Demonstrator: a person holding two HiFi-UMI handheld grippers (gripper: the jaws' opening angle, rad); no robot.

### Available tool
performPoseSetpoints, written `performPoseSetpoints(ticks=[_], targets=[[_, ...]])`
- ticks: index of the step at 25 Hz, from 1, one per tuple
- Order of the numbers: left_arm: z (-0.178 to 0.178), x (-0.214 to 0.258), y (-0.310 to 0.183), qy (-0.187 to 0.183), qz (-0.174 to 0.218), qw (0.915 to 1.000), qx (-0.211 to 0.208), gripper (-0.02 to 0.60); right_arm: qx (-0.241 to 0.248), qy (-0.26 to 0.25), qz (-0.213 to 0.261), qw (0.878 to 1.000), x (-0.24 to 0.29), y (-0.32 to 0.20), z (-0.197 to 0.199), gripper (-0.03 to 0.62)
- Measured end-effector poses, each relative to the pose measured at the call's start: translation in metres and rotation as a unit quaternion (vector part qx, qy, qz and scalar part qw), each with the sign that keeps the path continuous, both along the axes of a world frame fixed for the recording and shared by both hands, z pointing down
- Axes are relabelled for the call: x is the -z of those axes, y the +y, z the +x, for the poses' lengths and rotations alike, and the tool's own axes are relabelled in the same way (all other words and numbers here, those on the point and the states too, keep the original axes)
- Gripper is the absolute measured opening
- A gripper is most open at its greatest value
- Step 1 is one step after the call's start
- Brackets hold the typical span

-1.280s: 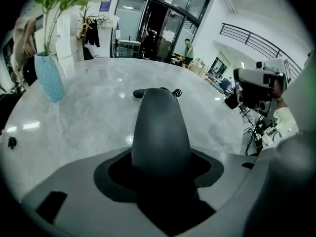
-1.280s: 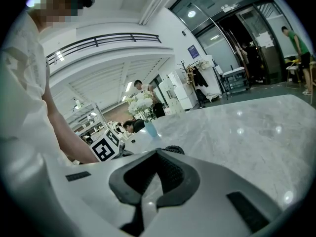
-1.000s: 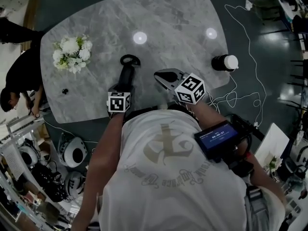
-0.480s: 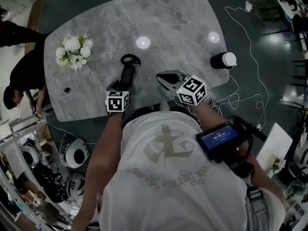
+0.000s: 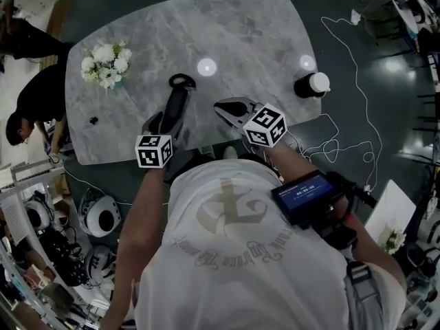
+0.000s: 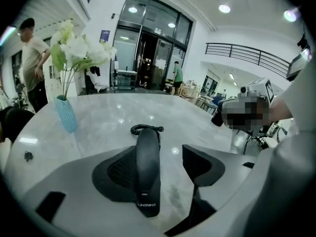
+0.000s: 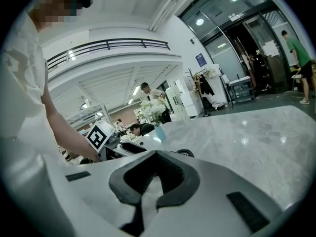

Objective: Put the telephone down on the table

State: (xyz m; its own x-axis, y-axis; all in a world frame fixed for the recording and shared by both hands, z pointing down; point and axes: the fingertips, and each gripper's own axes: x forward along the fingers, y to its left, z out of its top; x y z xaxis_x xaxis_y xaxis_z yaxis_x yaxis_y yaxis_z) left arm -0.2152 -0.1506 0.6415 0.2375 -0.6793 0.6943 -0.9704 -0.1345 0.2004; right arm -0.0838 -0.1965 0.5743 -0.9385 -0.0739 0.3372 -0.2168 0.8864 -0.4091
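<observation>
The black telephone handset [image 5: 176, 103] lies flat on the grey marble table [image 5: 240, 26], its coiled cord [image 5: 182, 81] at the far end. My left gripper [image 5: 162, 124] stands open around the handset's near end. In the left gripper view the handset [image 6: 147, 169] rests against the left pad [image 6: 116, 169], and the right pad [image 6: 200, 164] stands well apart from it. My right gripper [image 5: 227, 107] hovers just right of the handset, shut with nothing in it; in its own view the pads [image 7: 170, 174] meet at the front.
A blue vase of white flowers [image 5: 103, 64] stands at the table's far left, with a small black object [image 5: 93, 120] nearer the edge. A black jar with a white lid [image 5: 311, 84] sits at the right edge. A person [image 5: 34, 108] crouches left of the table. White cables [image 5: 344, 136] trail on the floor.
The left gripper has slid back a little toward me along the handset. The handset stays on the table, and the right gripper has hardly moved.
</observation>
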Motion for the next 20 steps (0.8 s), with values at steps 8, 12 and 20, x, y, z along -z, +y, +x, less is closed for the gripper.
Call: performPoseSetpoints(ticks=[8, 12, 20], targets=[[0.029, 0.054, 0.023, 0.02, 0.086, 0.9961, 0.011, 0.117, 0.014, -0.016, 0.018, 1.0, 0.016, 0.018, 0.014, 0.015], [0.049, 0.071, 0.041, 0.027, 0.106, 0.9937, 0.023, 0.05, 0.02, -0.023, 0.031, 0.999, 0.027, 0.032, 0.032, 0.015], [0.068, 0.069, 0.077, 0.059, 0.109, 0.9912, 0.048, 0.012, 0.024, -0.032, 0.056, 0.998, 0.036, 0.052, 0.059, 0.015]])
